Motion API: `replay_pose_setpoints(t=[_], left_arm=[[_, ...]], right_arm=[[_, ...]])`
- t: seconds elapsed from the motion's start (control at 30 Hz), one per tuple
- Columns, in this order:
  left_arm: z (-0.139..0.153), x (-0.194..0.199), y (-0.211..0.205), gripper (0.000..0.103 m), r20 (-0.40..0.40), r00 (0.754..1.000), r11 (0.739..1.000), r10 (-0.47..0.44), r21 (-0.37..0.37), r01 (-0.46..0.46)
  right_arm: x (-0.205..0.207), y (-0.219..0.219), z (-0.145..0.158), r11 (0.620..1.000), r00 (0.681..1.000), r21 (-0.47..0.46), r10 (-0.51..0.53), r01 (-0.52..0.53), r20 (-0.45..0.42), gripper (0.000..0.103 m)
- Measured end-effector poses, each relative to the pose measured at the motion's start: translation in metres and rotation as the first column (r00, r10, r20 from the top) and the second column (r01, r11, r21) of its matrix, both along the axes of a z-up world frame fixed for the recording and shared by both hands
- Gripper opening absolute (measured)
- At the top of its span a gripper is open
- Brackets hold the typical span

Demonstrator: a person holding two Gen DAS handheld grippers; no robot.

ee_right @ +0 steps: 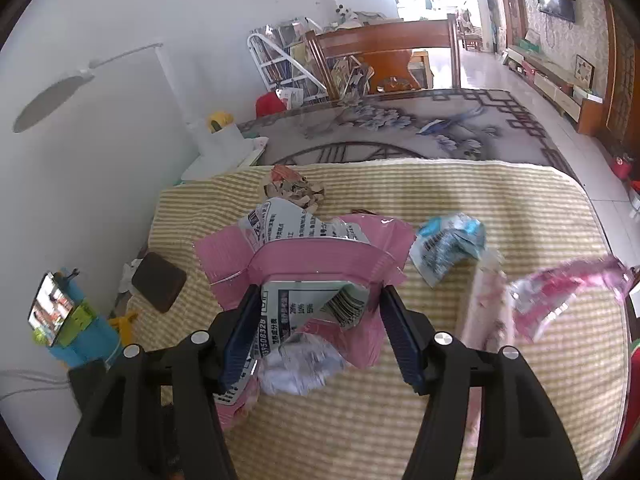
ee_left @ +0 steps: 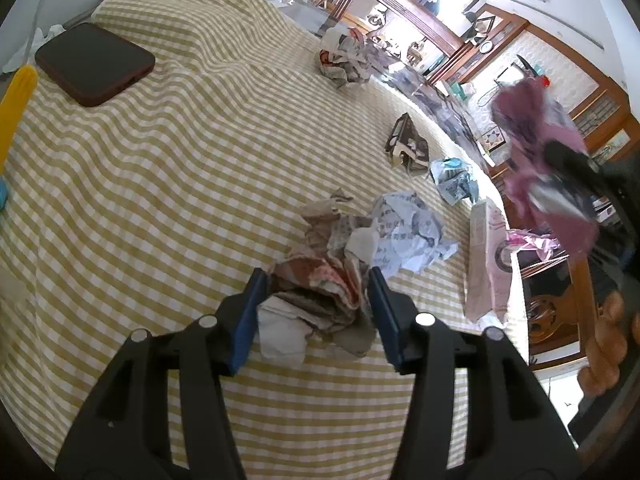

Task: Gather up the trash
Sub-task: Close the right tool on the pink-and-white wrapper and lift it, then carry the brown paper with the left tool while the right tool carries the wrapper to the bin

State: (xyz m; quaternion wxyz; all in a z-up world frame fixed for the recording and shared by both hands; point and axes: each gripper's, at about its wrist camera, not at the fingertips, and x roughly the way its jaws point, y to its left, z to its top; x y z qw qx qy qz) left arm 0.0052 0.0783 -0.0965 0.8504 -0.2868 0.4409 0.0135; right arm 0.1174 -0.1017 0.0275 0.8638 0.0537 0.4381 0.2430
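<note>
On the yellow checked cloth (ee_left: 160,184) lies a brown and white crumpled paper wad (ee_left: 320,296). It sits between the fingers of my left gripper (ee_left: 316,272), which stands open close around it. A white and blue crumpled sheet (ee_left: 404,232) touches the wad's far side. My right gripper (ee_right: 320,290) is shut on a pink plastic bag (ee_right: 316,256) stuffed with printed paper, held above the cloth. In the left wrist view that gripper (ee_left: 572,160) and the bag (ee_left: 532,132) hang blurred at the right.
More trash lies around: a newspaper ball (ee_left: 348,62), a brown wrapper (ee_left: 406,144), a blue wrapper (ee_left: 454,180), a pale pink packet (ee_left: 486,260), a shiny pink wrapper (ee_right: 568,292). A dark phone (ee_left: 94,64) rests far left. The cloth's edge curves at right.
</note>
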Motion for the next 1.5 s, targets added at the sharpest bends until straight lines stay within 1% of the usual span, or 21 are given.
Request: replay_pose_setpoints(t=[0.13,0.27,0.37,0.43,0.5,0.57,0.87,1.17,1.5], left_arm=[[0.0,0.0,-0.002,0.049,0.0,1.0,1.0,-0.008,0.02,0.008],[0.003,-0.002,-0.004,0.043,0.01,1.0,0.999,-0.009,0.042,0.009],[0.006,-0.004,-0.001,0.041,0.024,1.0,0.999,0.006,0.04,-0.007],[0.011,-0.007,0.002,0.041,0.059,0.998,1.0,0.02,0.018,-0.021],[0.016,-0.009,0.001,0.041,0.088,0.996,1.0,0.018,0.022,-0.02],[0.018,-0.009,-0.002,0.041,0.096,0.995,1.0,0.006,0.029,-0.008],[0.021,-0.007,-0.007,0.041,0.111,0.994,1.0,-0.027,0.016,0.025],[0.026,-0.005,-0.02,0.041,0.141,0.987,0.997,-0.076,0.036,0.072],[0.025,-0.003,-0.026,0.041,0.147,0.984,0.994,-0.101,0.045,0.095]], right_arm=[[-0.025,-0.015,0.006,0.999,0.999,-0.037,-0.009,0.011,0.054,0.059],[-0.044,-0.024,0.007,0.997,0.995,-0.081,-0.006,0.014,0.095,0.059],[-0.055,-0.032,0.006,0.996,0.995,-0.087,-0.01,0.019,0.104,0.059],[-0.057,-0.038,0.005,0.996,0.994,-0.078,-0.027,0.036,0.108,0.059],[-0.06,-0.047,0.004,0.997,0.993,-0.051,-0.056,0.061,0.101,0.059],[-0.062,-0.054,0.0,0.996,0.993,-0.031,-0.079,0.082,0.083,0.059],[-0.067,-0.068,-0.004,0.993,0.991,-0.035,-0.113,0.116,0.074,0.059],[-0.07,-0.072,-0.009,0.99,0.989,-0.048,-0.128,0.131,0.073,0.059],[-0.07,-0.08,-0.015,0.989,0.988,-0.041,-0.14,0.143,0.059,0.059]])
